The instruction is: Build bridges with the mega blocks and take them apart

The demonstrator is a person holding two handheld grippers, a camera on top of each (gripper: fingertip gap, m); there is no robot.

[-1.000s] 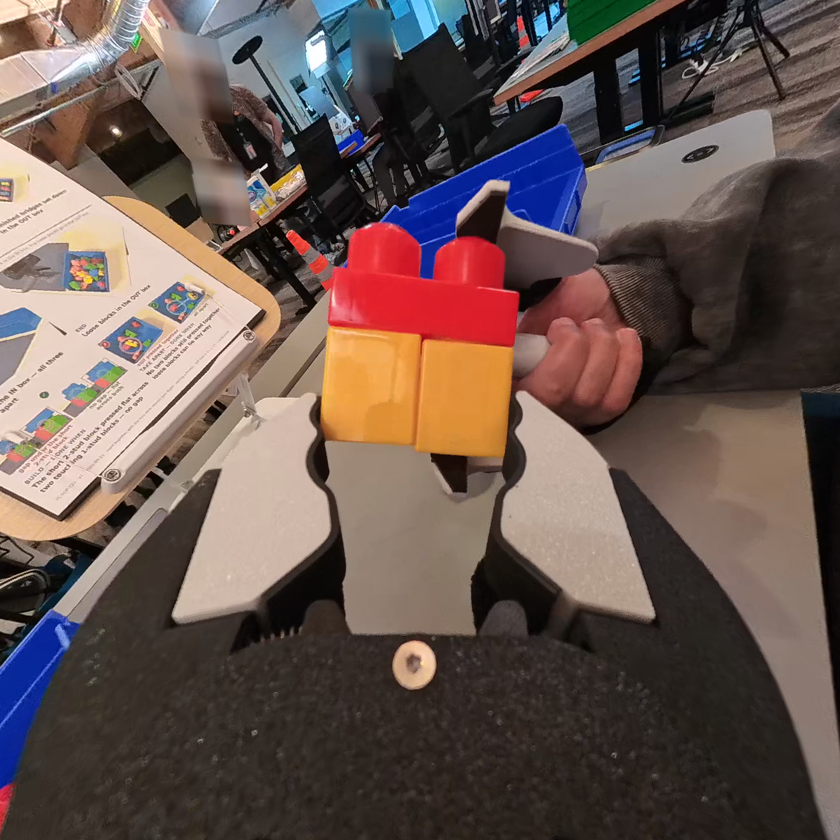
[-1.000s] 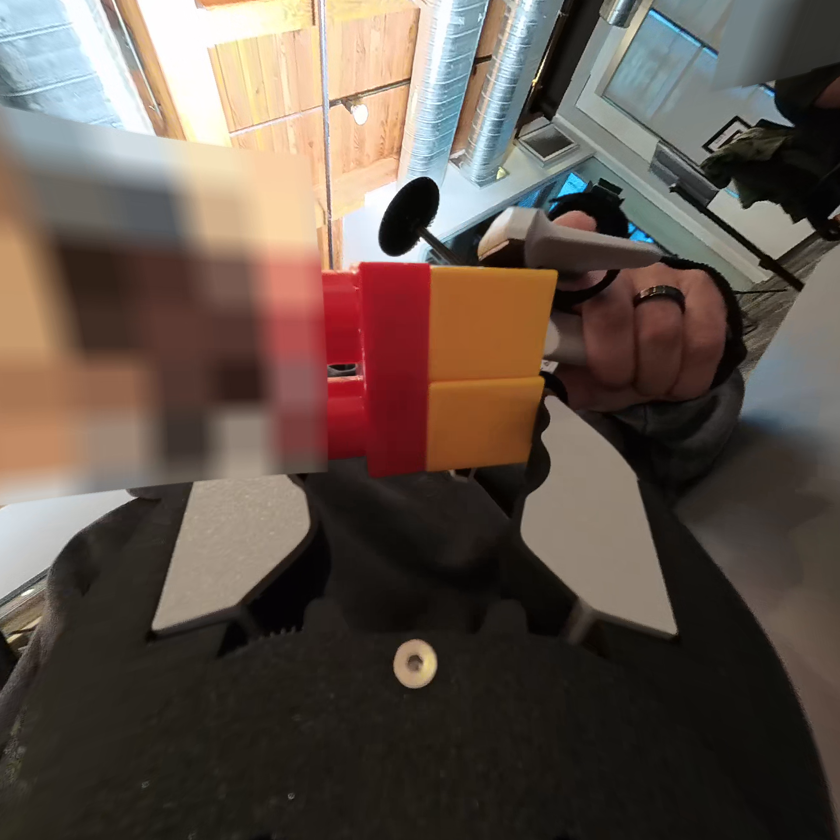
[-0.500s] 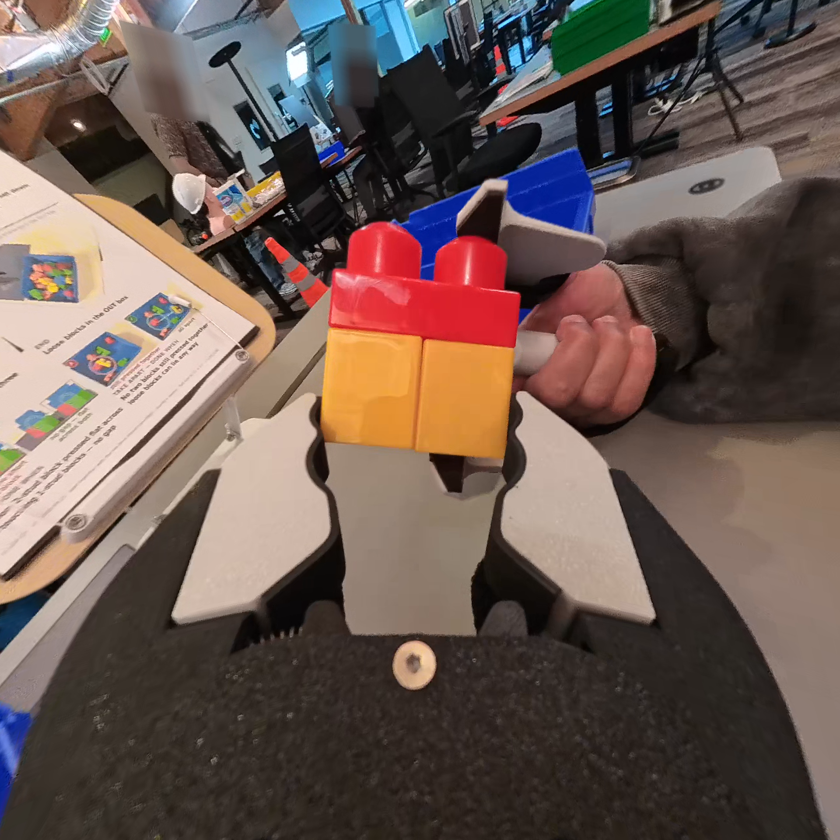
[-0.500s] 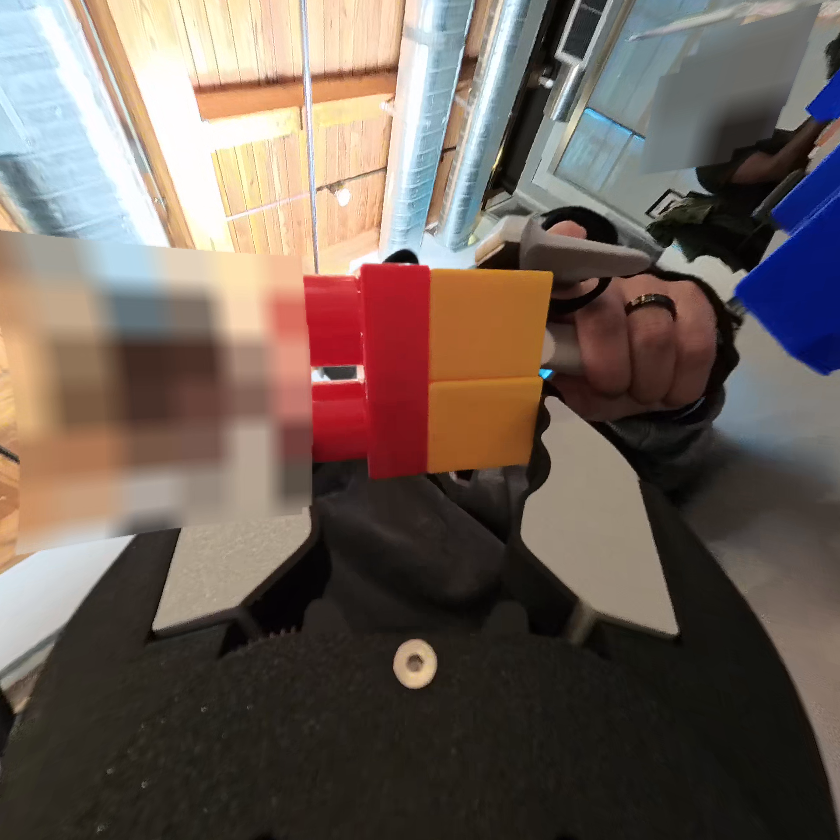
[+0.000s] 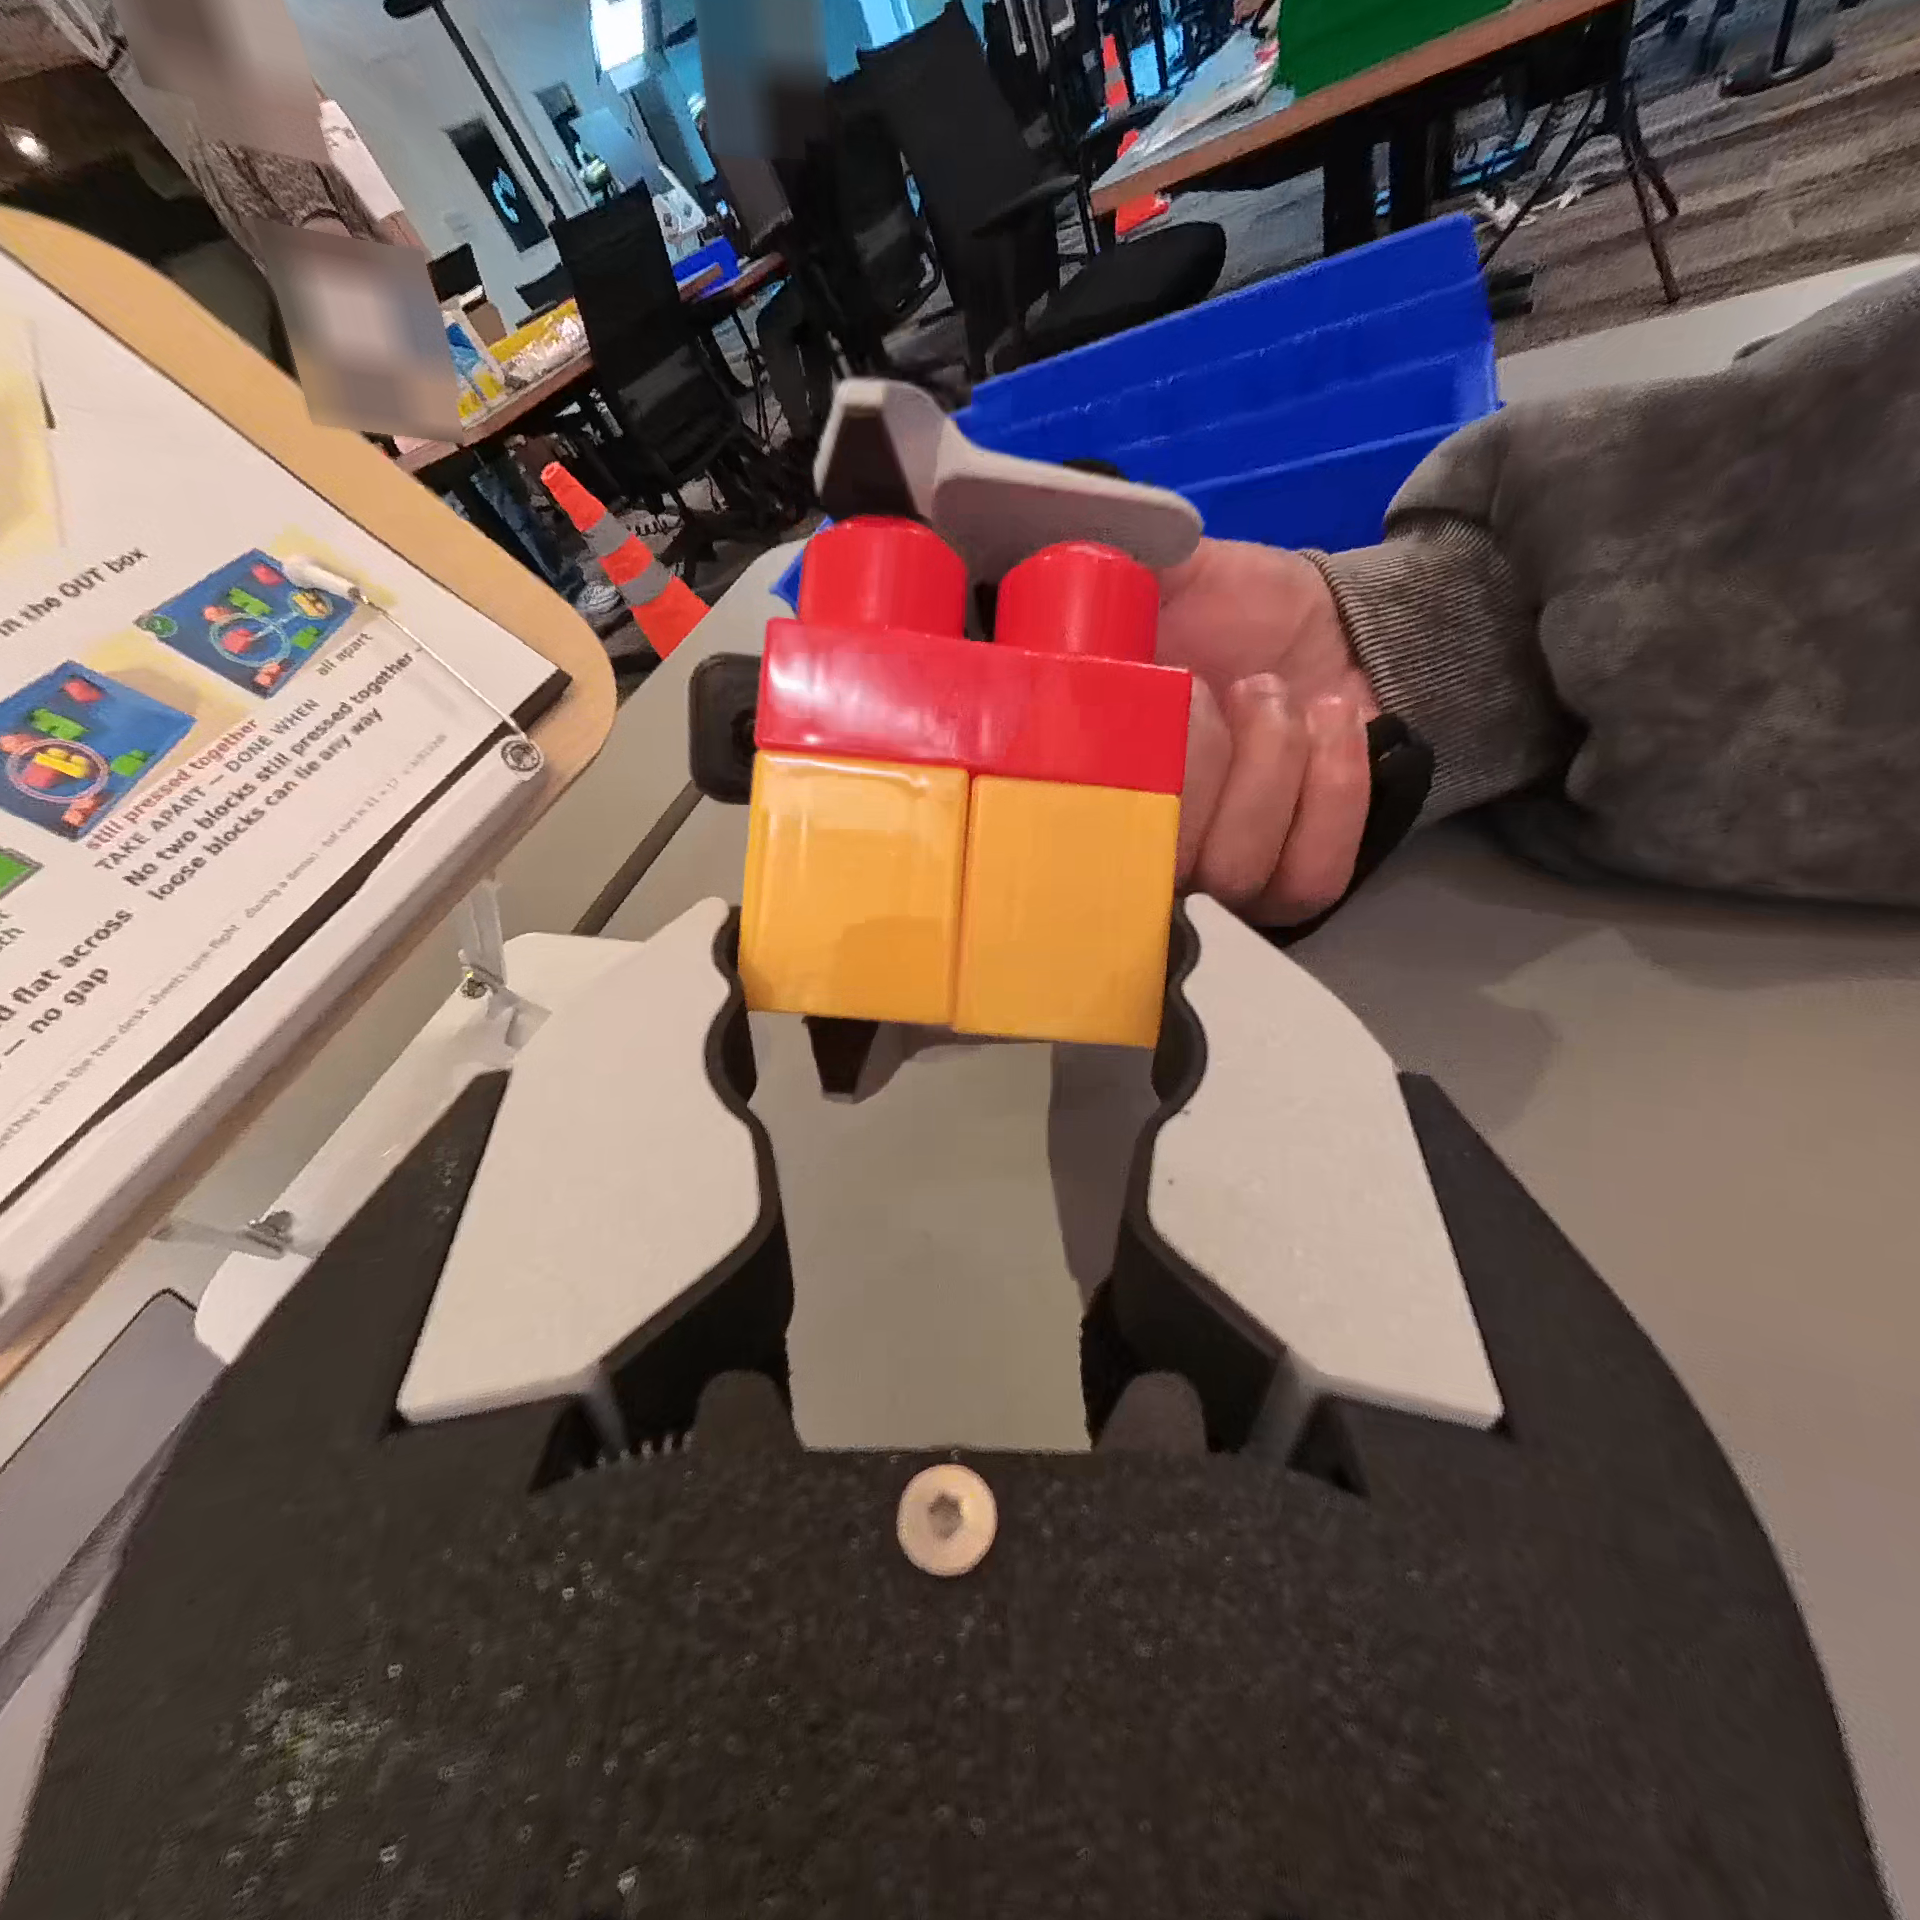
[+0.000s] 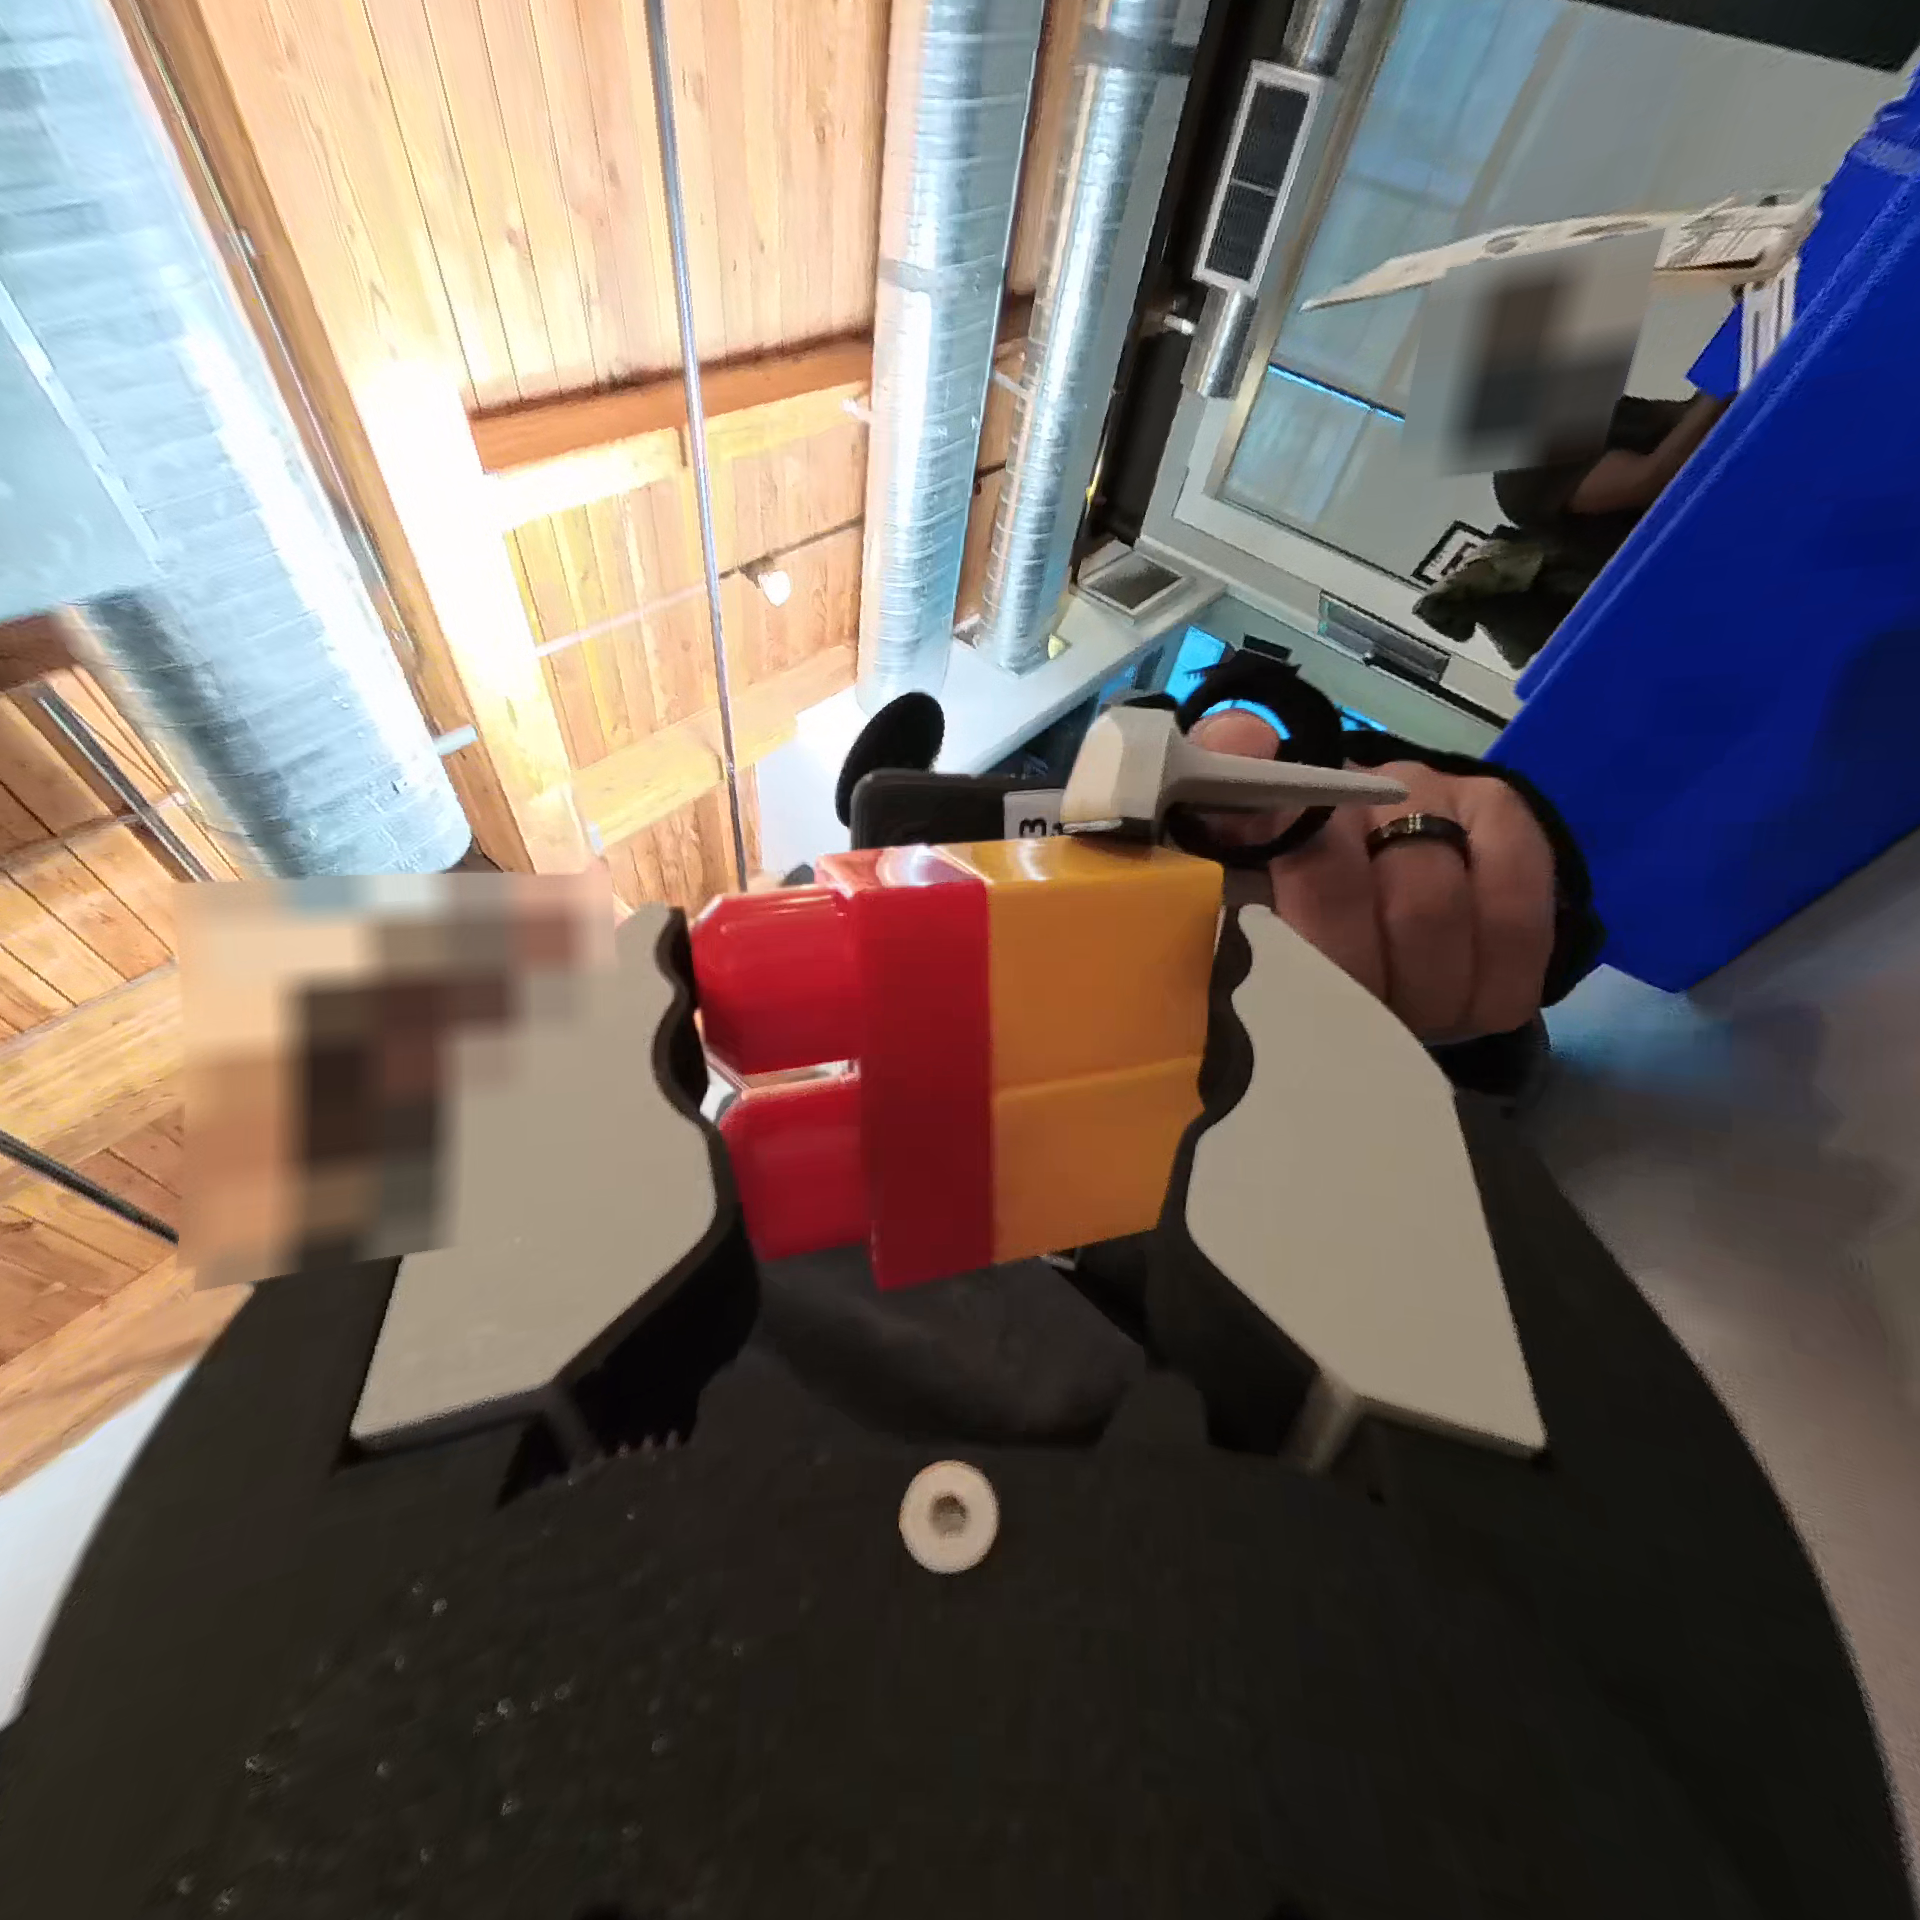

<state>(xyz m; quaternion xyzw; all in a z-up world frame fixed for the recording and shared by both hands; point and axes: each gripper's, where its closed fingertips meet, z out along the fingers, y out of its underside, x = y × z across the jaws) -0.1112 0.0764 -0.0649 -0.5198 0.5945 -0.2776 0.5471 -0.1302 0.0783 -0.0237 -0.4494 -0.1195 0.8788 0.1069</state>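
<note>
Red block point(image 5: 971, 707) still pressed onto two yellow blocks point(image 5: 956, 899), frame centre. Left gripper point(image 5: 956, 977) clamps yellows; right gripper point(image 6: 951, 1049) pinches stack top-to-bottom. Bridge built, separation pending.

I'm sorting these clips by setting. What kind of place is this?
Probably an open-plan office or lab workspace: rows of long desks with black office chairs, an orange traffic cone on the floor, and exposed metal ducts under a wooden ceiling.
</note>
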